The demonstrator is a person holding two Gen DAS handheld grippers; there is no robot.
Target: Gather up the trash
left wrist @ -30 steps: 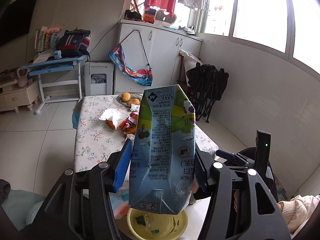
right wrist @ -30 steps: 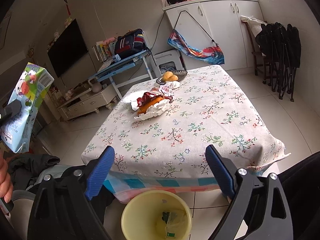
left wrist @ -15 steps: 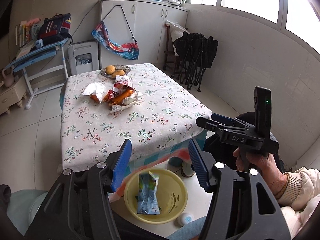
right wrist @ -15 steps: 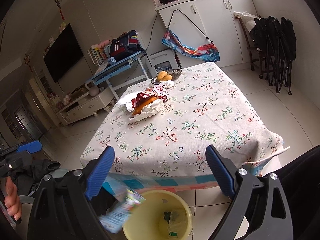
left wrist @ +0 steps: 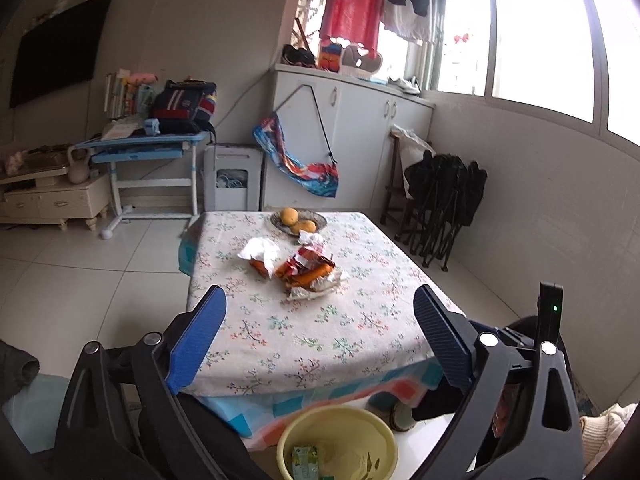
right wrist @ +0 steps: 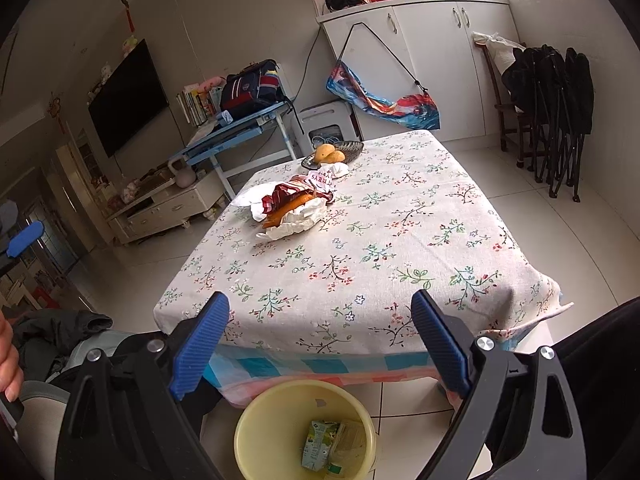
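Observation:
A yellow bin (left wrist: 340,420) (right wrist: 256,432) stands on the floor at the table's near edge. A milk carton (left wrist: 305,457) (right wrist: 318,444) lies inside it. A pile of wrappers and crumpled tissue (left wrist: 306,270) (right wrist: 292,208) lies on the floral tablecloth (left wrist: 312,328) (right wrist: 360,248). My left gripper (left wrist: 318,340) is open and empty above the bin. My right gripper (right wrist: 320,344) is open and empty, also above the bin, short of the table edge.
A plate of fruit (left wrist: 297,219) (right wrist: 332,153) sits at the table's far end. Folded black chairs (left wrist: 444,200) (right wrist: 556,92) lean at the right wall. A blue desk (left wrist: 148,148) and white cabinets (right wrist: 420,60) stand behind.
My left gripper opened and let go of the milk carton, which fell into the yellow bin. The left gripper then tilted up toward the table. The right gripper barely moved.

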